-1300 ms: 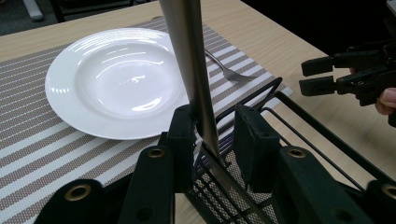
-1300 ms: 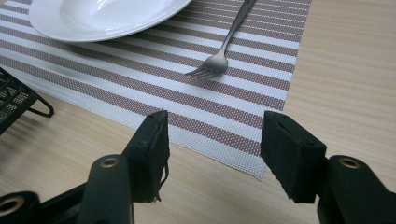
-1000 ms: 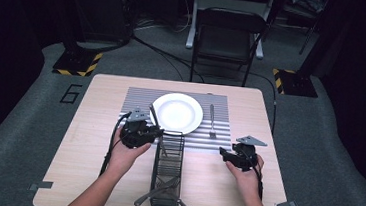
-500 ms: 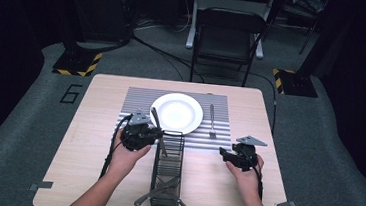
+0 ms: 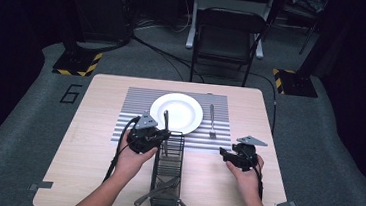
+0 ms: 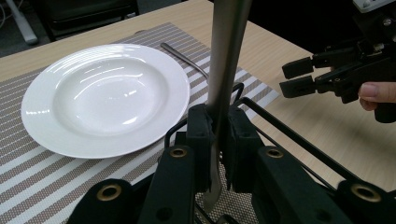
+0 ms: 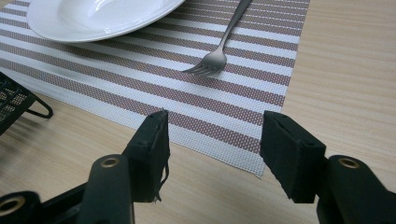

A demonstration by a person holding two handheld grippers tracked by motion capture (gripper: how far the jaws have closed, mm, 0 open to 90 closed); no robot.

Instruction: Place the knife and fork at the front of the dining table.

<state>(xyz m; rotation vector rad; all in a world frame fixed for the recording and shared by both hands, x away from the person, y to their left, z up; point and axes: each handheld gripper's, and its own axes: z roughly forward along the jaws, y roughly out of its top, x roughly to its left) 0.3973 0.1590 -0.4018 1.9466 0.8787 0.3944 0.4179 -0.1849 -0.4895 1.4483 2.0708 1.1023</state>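
The knife [image 6: 227,70] — a flat steel piece of cutlery, which end is up I cannot tell — stands nearly upright, clamped between the jaws of the left gripper [image 6: 216,140], its lower end hanging just above the far end of the black wire caddy [image 5: 167,169]. In the high view it shows as a thin grey bar rising from that gripper [image 5: 157,137], over the near rim of the white plate [image 5: 176,111].

The caddy is long and narrow, lying lengthwise toward the person at the middle of the desk [image 5: 92,145]; more cutlery [image 5: 157,192] lies in its near end, handles poking out on both sides.

The plate, deep and bare, sits at the centre of a striped grey-and-white placemat [image 5: 135,109]. A fork [image 5: 212,120] lies on the mat just to the right of the plate, tines toward the person.

The right gripper [image 5: 228,153] is held low over bare wood, well apart from the caddy — its jaws stand wide apart with nothing between them, facing the mat's near corner and the fork [image 7: 217,51].

Beyond the desk stands a dark folding chair [image 5: 229,37] on grey carpet.
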